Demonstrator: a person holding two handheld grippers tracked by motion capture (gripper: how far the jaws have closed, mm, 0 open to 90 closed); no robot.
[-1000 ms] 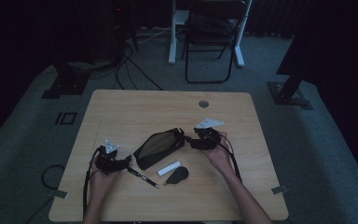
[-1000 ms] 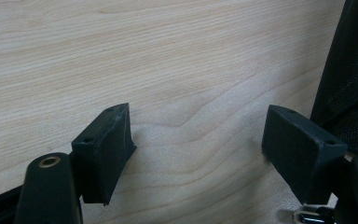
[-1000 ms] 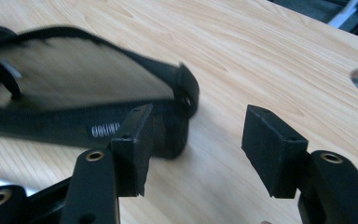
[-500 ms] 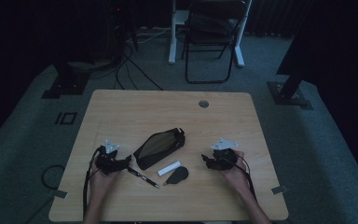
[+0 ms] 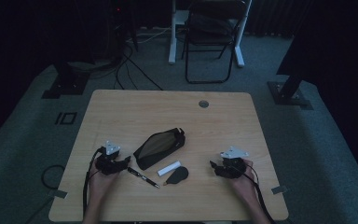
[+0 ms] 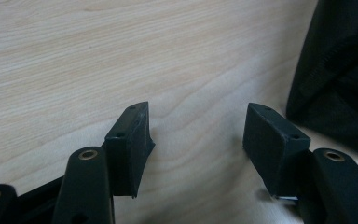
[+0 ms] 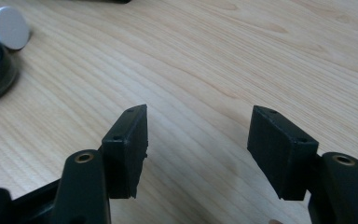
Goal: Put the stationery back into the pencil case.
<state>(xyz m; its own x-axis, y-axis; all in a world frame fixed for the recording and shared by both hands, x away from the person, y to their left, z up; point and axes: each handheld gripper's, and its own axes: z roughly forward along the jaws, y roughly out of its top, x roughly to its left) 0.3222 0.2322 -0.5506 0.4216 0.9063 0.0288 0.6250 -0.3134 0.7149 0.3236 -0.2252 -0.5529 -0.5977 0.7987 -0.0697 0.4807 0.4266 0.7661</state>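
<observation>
Two tongs apart over bare wood, left tongs (image 5: 123,162) just closing beside black pouch (image 5: 159,147)

The high view looks down from above the near edge of the table (image 5: 121,107), facing 12 o'clock, far off. Each gripper view sits very close to the wood. The right gripper view and the high view share the white tube (image 7: 2,25) at 10 o'clock.

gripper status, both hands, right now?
Left gripper: open, empty, jaws have just been closing, over bare table.
Right gripper: open, empty.
</observation>
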